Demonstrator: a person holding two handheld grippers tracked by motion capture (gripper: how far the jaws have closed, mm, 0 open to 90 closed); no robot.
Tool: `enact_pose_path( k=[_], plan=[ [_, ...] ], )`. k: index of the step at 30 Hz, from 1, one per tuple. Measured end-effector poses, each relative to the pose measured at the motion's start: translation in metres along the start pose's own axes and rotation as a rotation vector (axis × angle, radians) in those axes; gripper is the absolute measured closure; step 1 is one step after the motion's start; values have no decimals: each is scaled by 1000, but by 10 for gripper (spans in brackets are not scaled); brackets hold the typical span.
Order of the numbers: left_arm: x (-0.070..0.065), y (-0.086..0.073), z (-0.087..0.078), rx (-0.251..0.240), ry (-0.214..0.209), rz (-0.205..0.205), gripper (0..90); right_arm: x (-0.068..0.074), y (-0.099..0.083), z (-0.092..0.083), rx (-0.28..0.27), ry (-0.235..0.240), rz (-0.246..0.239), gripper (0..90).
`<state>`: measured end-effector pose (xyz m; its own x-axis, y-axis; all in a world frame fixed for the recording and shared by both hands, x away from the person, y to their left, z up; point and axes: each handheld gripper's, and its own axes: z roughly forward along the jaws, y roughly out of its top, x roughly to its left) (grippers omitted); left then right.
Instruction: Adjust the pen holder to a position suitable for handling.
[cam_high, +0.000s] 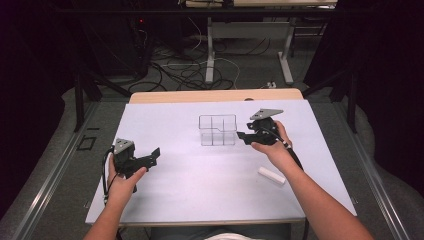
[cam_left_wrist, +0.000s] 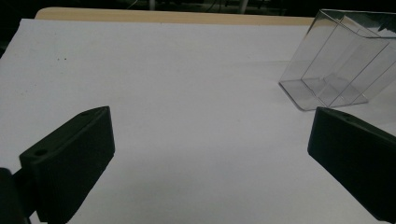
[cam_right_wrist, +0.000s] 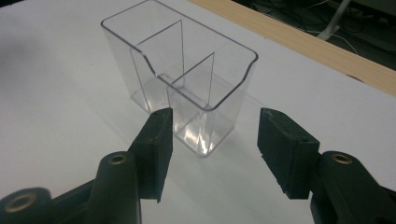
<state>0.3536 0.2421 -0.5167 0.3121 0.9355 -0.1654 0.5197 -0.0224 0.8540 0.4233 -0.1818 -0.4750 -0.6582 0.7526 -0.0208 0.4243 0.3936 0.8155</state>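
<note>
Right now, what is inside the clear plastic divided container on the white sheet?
The clear plastic divided container looks empty: through its transparent walls only the inner dividers and bare bottom show, with glare at the near corner. The white cylinder lies outside it, on the white sheet.

A compartmented clear container (cam_high: 217, 130) stood upright on the table (cam_high: 200, 180), toward its far middle. The right gripper (cam_high: 246, 136) hung just right of it; the left gripper (cam_high: 152, 156) sat well apart, nearer and left. A small cylinder (cam_high: 271, 176) lay near-right.

A lab: dark curtains (cam_high: 385, 75), floor cables (cam_high: 185, 75), white-covered test table (cam_high: 200, 185).
</note>
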Motion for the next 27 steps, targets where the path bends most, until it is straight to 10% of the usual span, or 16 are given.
enact_pose_path(
  k=[12,27],
  plan=[
    [-1,0,0,6,1,0,7,-1,-21,-19,60,18,-10,251],
    [-2,-1,-1,2,1,3,8,-6,-61,-38,126,60,-17,250]
  ],
)
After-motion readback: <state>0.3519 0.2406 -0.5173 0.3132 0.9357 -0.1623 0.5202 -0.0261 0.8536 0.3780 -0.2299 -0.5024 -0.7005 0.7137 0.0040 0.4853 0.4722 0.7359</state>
